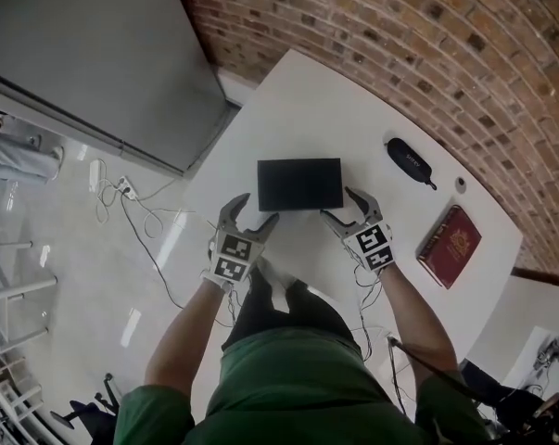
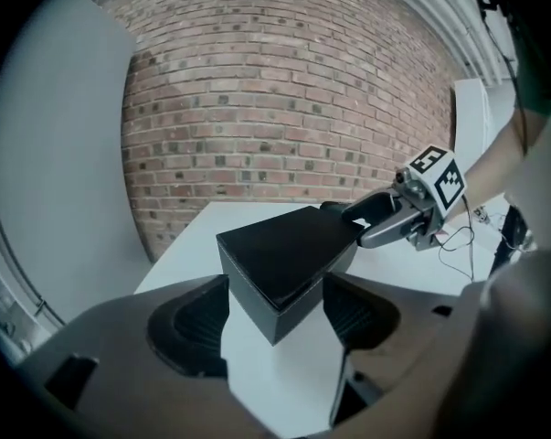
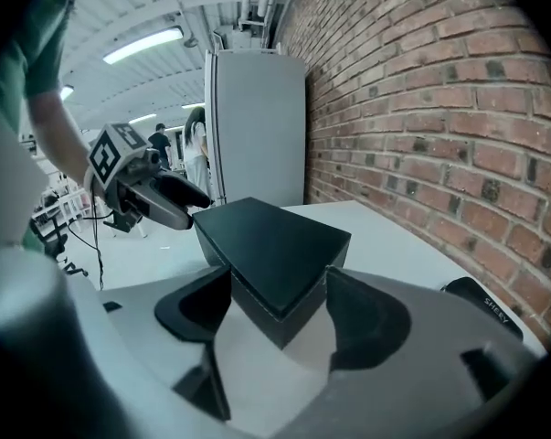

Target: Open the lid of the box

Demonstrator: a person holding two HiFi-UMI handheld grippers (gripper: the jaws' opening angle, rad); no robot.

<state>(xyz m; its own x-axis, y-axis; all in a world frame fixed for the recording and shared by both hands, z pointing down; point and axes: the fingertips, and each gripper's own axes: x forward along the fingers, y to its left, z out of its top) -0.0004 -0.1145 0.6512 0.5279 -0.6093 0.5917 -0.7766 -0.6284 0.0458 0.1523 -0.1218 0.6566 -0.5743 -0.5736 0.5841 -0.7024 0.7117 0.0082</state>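
On a white table [image 1: 298, 100] beside a brick wall [image 1: 427, 44], a person's left gripper [image 1: 254, 213] stands with its fingers spread wide. They straddle the near-left corner of a flat, matt-black rectangular box [image 1: 299, 184]. In the left gripper view that corner sits in the gap between the two ribbed pads, close to both but pressed by neither.

The box lies square to the person at mid-table, its lid [image 2: 284, 245] down. It looks rigid and light, probably board. A fine seam runs just under the top edge, suggesting a shallow lid. That lid is best taken by its side edges above the seam, at the corners or short ends. On the smooth tabletop the box may skid, or the base may rise with the lid.

The right gripper [image 1: 342, 207] mirrors the left. Its fingers are also splayed around the near-right corner without gripping it.

Further right, well apart from the box, lie a black oblong case [image 1: 411, 160] and a dark red book [image 1: 449, 246].
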